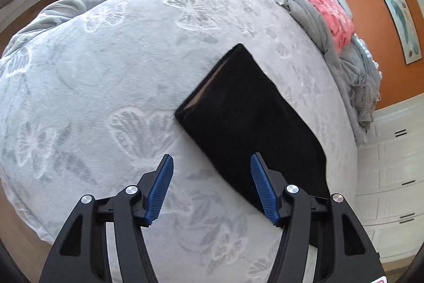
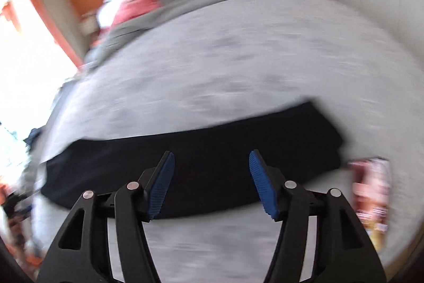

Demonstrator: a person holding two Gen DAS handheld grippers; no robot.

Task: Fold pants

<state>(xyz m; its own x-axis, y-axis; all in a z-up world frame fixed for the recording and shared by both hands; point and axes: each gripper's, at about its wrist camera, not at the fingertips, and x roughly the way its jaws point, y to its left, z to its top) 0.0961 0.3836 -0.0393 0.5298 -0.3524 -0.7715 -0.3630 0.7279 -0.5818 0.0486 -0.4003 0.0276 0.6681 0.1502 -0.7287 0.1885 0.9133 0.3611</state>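
The black pants (image 1: 246,121) are folded up into a neat flat rectangle lying on the bed. Fabric looks fuzzy and dark, with layered edges showing along one short end, no wrinkles really.

Each of the two hand-held grippers, the left gripper (image 1: 212,163) and the right gripper (image 2: 212,159), has black plastic linkage arms pinned with round silver bolts, ribbed blue pads (image 1: 160,188) lining its fingers, and triangular cut-outs at 7 and 5 o'clock.
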